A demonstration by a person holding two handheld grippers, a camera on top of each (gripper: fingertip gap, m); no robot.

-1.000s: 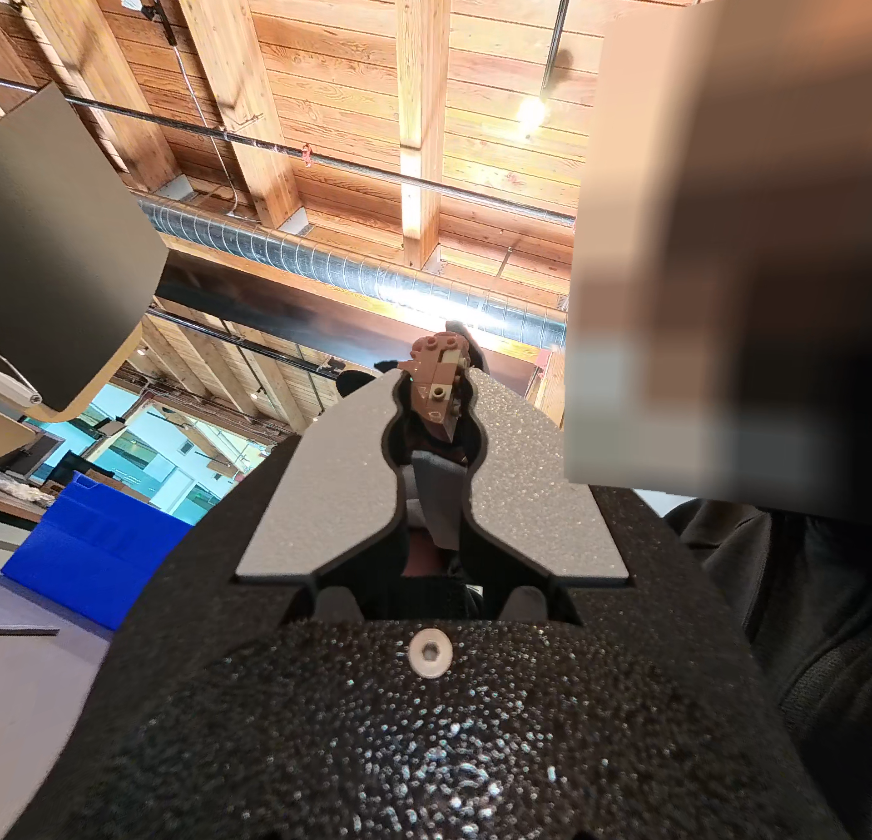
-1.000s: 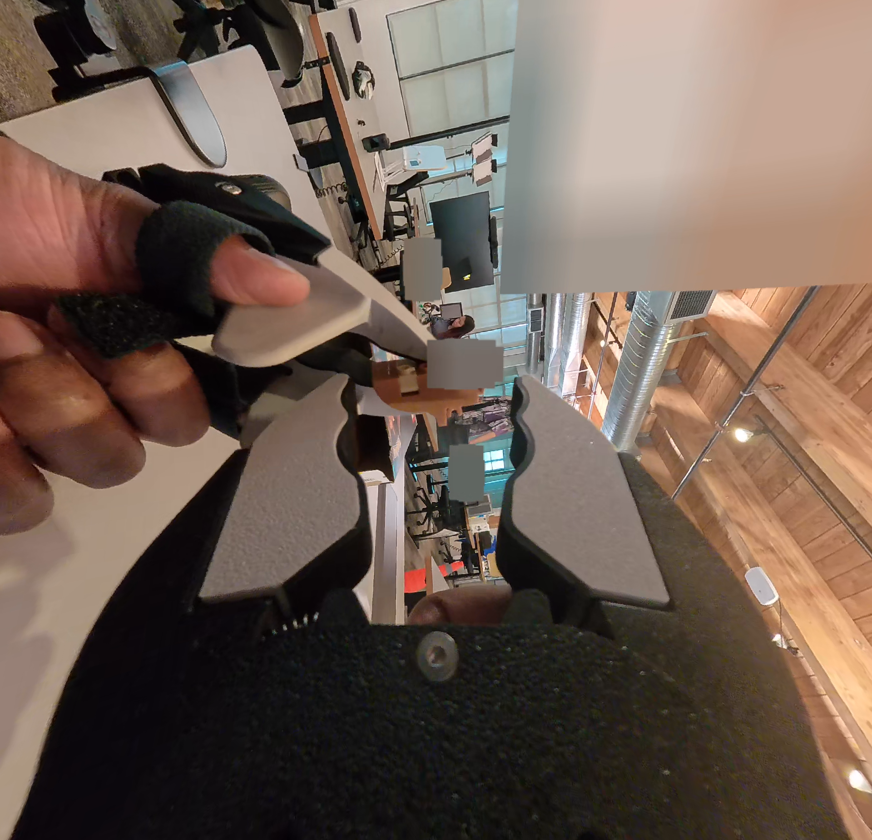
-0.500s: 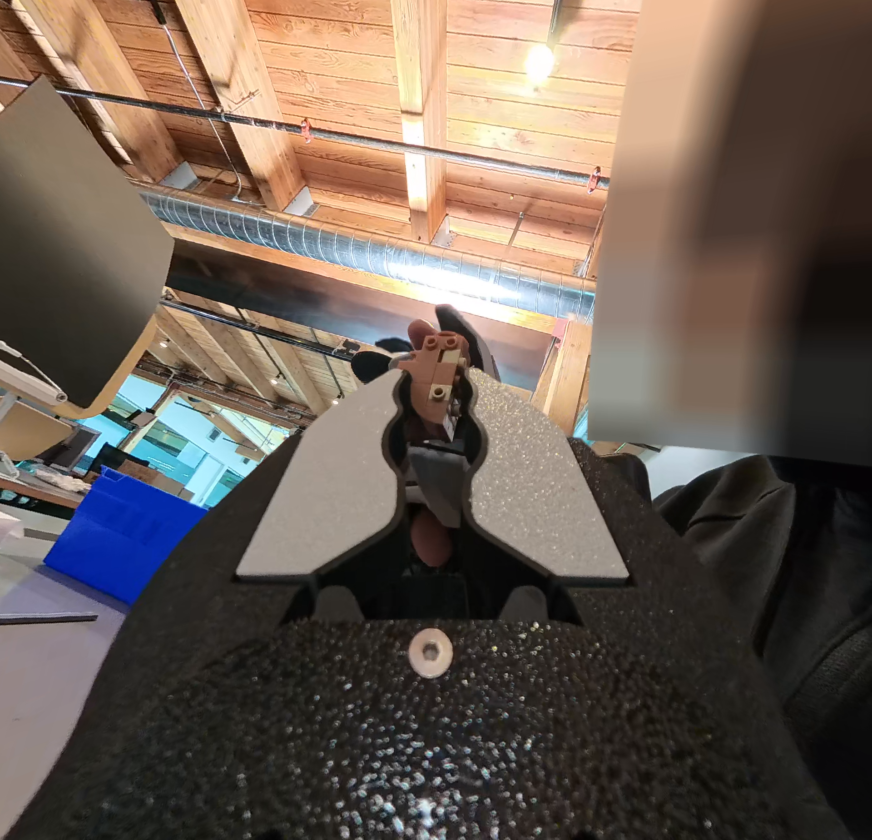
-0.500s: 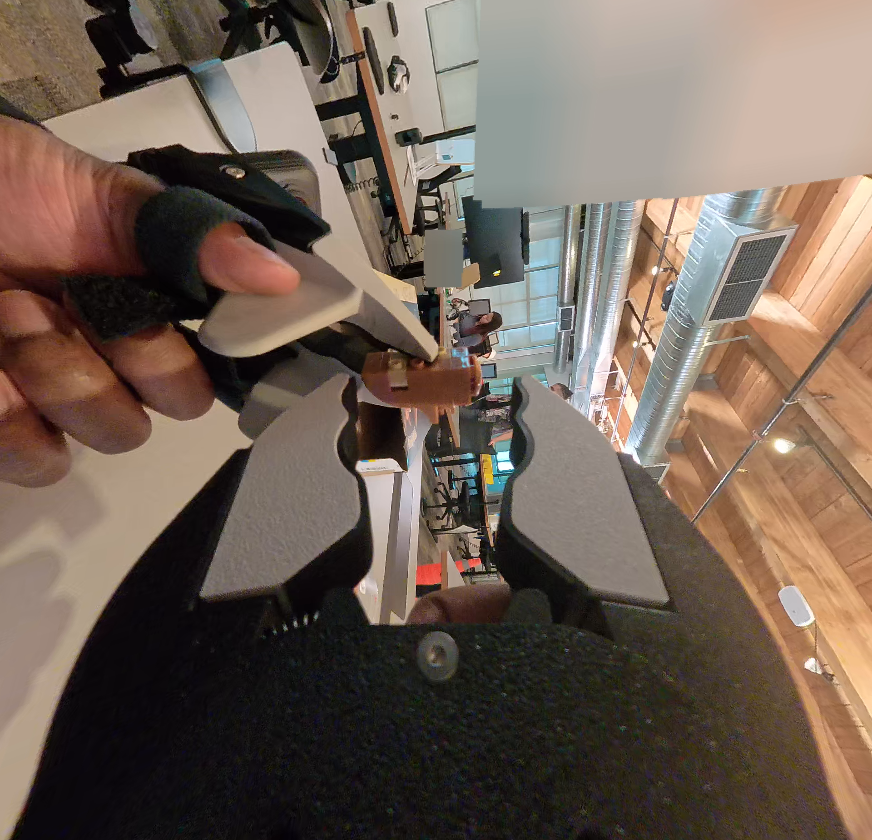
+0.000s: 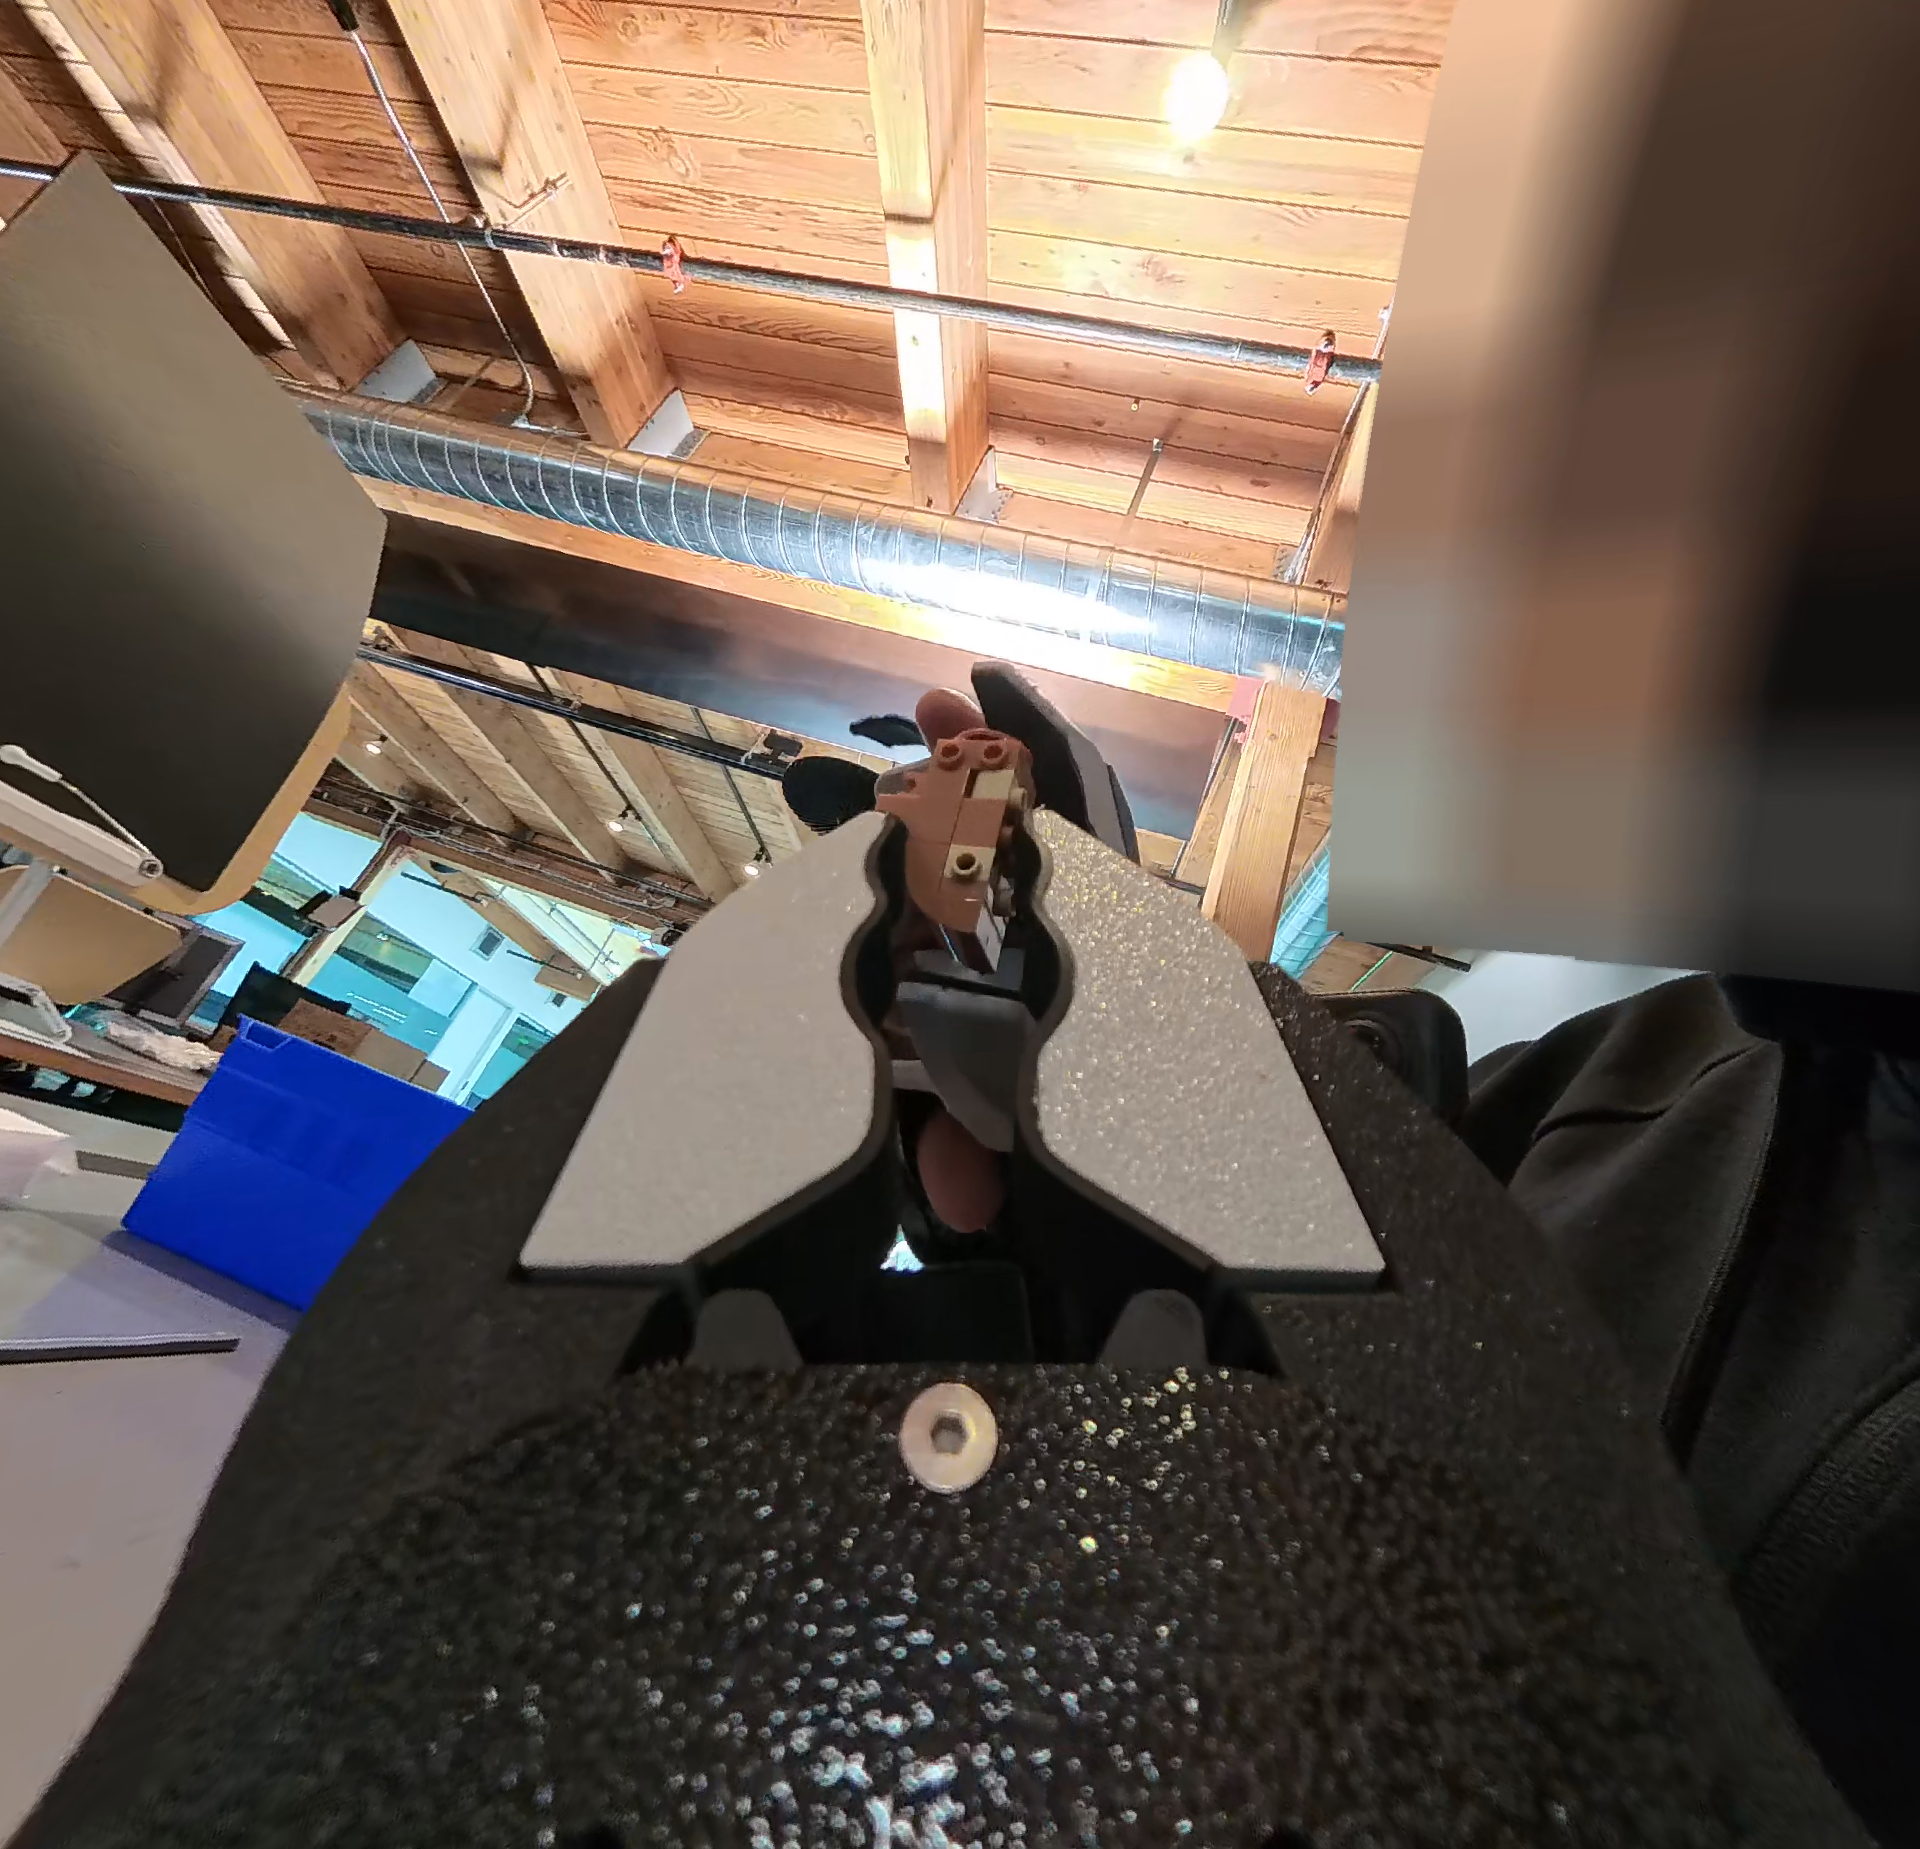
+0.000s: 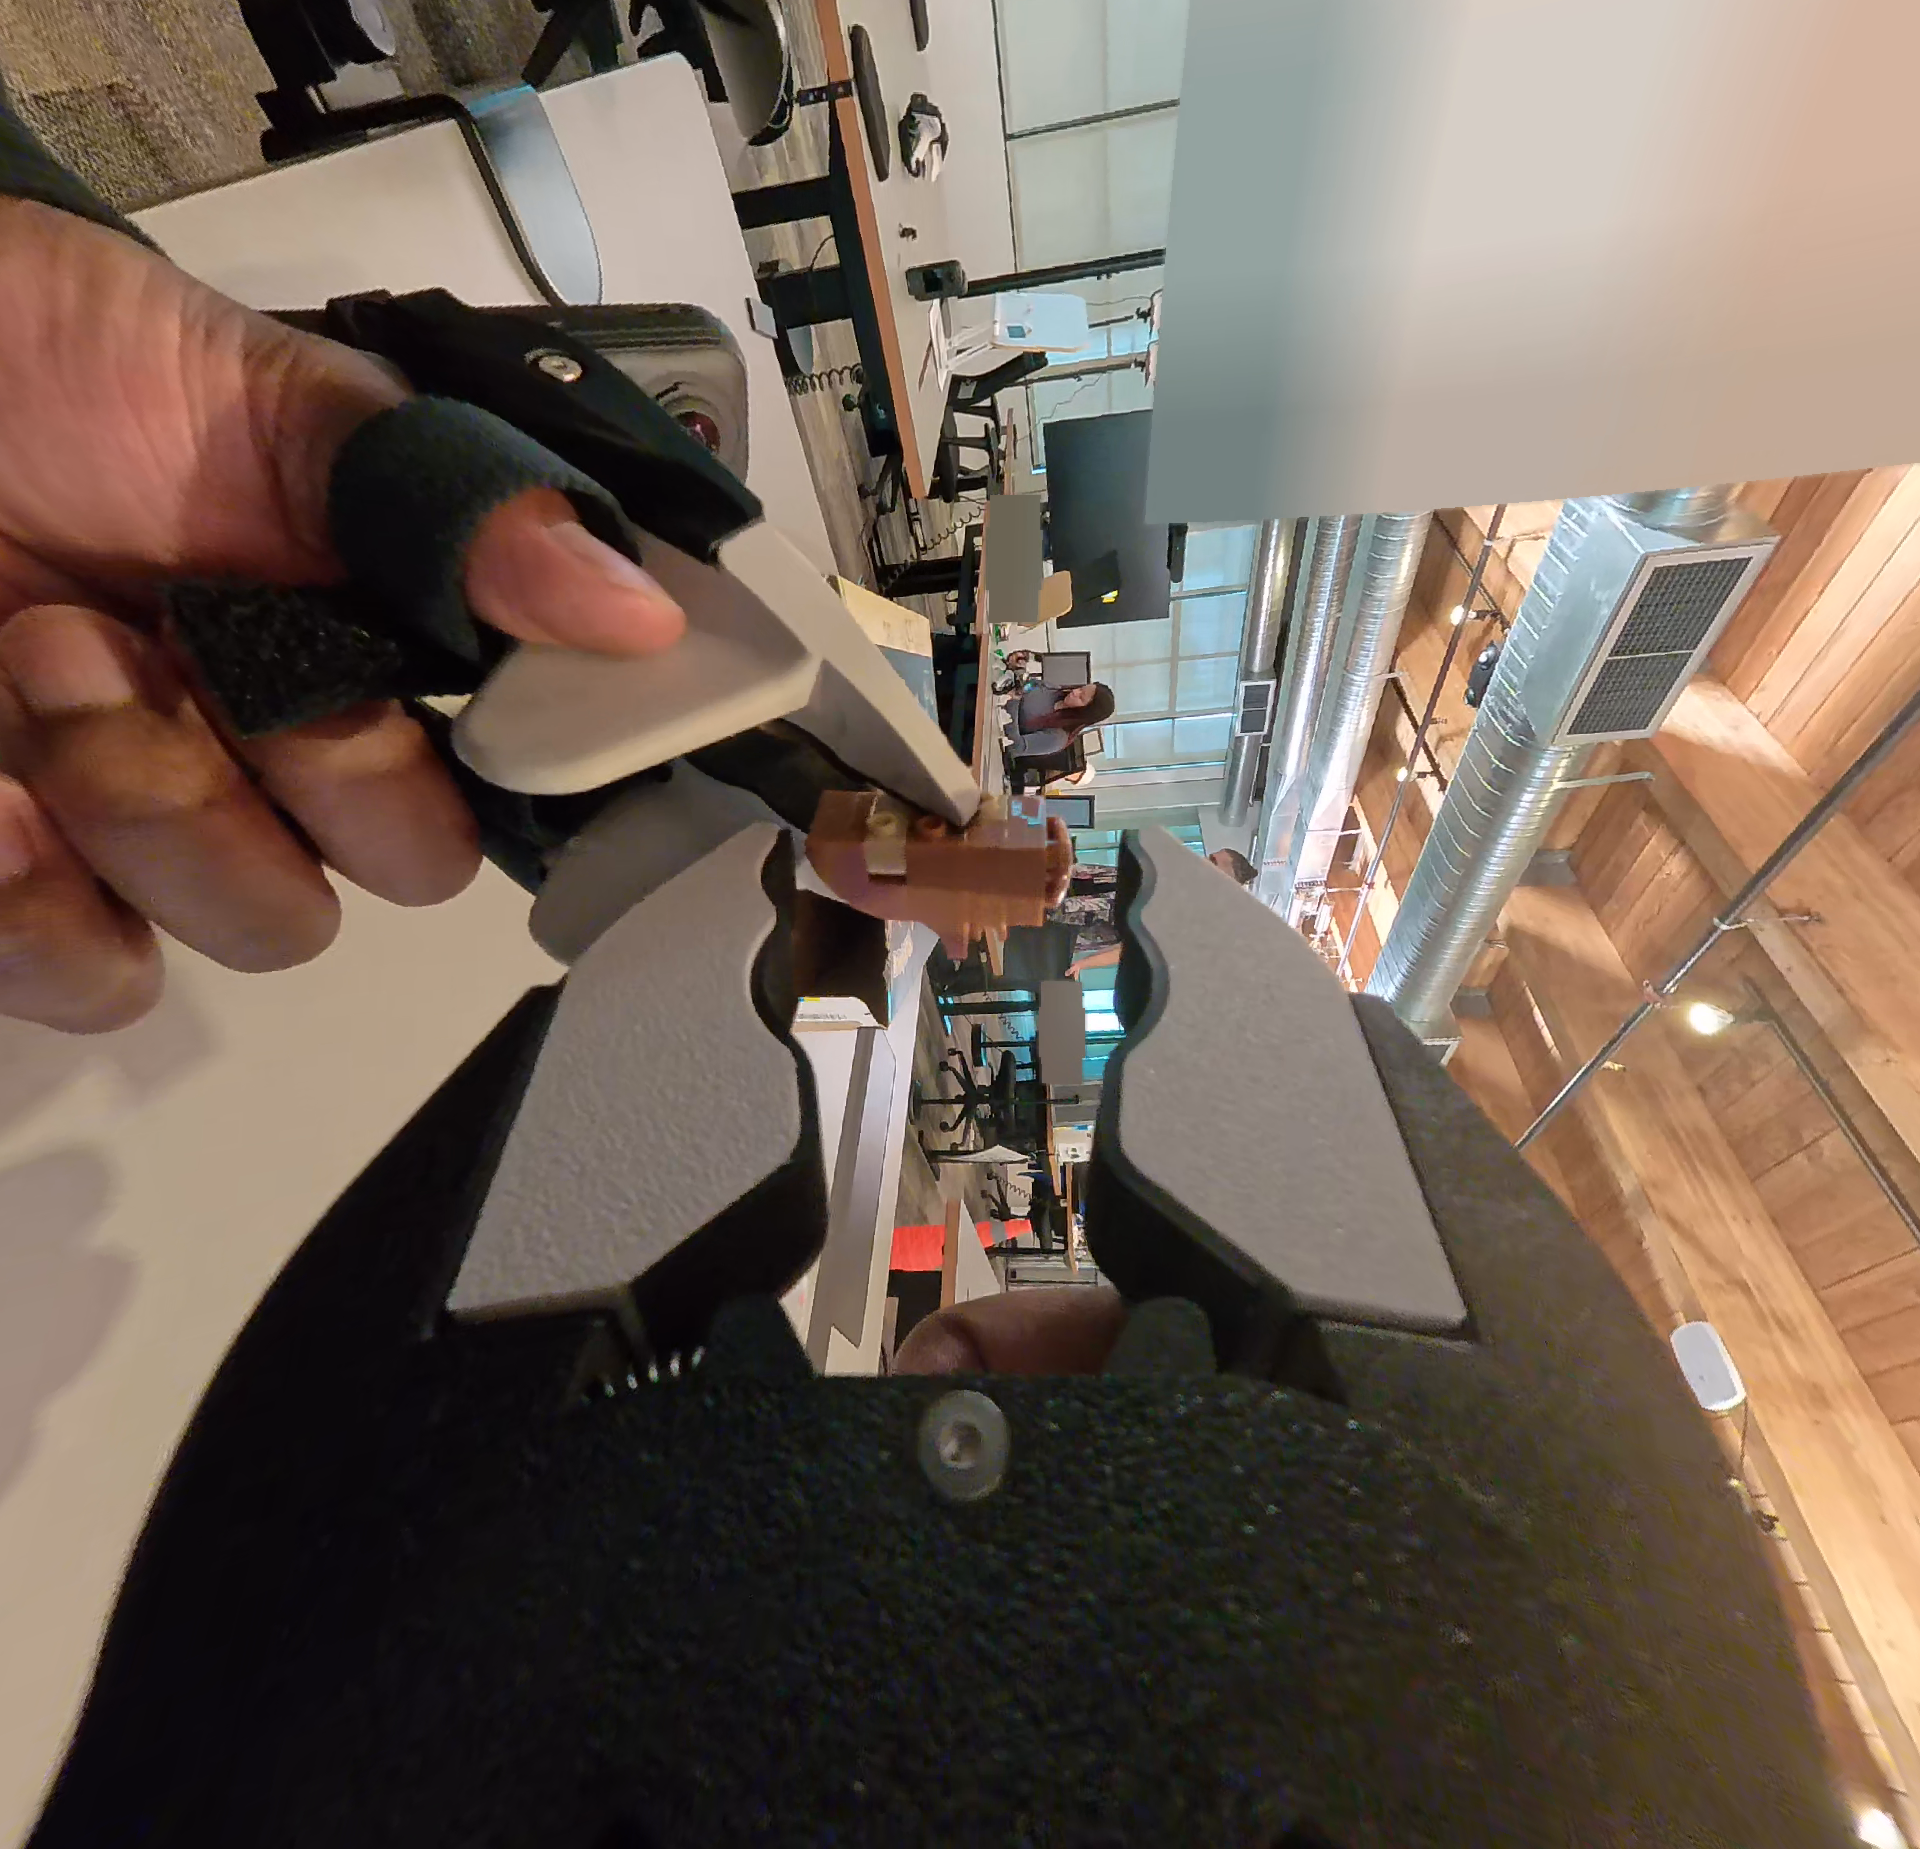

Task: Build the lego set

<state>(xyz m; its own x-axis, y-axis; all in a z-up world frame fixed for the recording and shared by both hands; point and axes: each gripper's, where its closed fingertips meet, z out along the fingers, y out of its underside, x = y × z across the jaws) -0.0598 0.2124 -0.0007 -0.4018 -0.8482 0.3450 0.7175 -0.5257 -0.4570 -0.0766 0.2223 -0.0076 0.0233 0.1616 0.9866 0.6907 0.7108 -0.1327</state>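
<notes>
The left claw (image 5: 961,843) is clamped on a small brown toy-brick assembly (image 5: 966,823) with tan pieces, both fingertips pressing its sides, held up in the air against the wooden ceiling (image 5: 727,137). The right claw (image 6: 951,864) stands apart, its fingers on either side of the assembly's free end without touching it. A blue bin (image 5: 281,1165) sits on the table (image 5: 83,1436) at its left edge.
</notes>
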